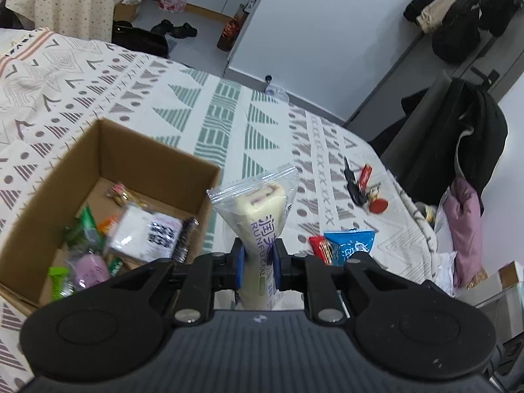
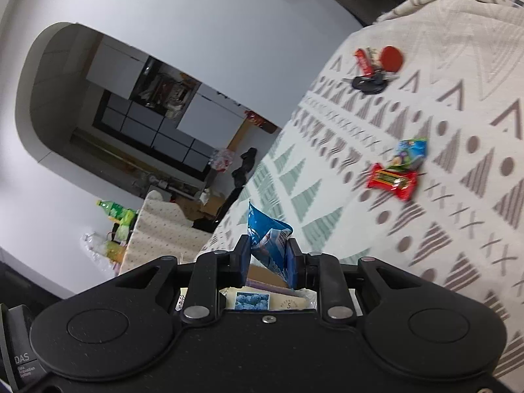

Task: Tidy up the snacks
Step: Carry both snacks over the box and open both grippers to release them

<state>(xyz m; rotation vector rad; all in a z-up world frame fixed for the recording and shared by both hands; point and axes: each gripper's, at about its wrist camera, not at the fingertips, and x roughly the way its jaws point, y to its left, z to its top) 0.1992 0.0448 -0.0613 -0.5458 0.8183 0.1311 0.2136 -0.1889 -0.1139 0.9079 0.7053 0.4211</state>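
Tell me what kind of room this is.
Most likely a bedroom in a home. The snacks and the cardboard box lie on a bed with a patterned cover, coats hang on a rack, and shoes sit on the floor by a doorway.

Hidden, cropped and blurred items around the cardboard box

Cardboard box [image 1: 137, 160]: near corner cut by the left gripper [image 1: 258, 260] body; wrappers inside too blurred to read. Cake packet [image 1: 262, 216]: lower end hidden behind the gripper. Right of the box, blue packet [image 1: 352, 242] partly covered. Right wrist view: red candy [image 2: 391, 180] motion-blurred; blue bag [image 2: 270, 242] print unreadable.
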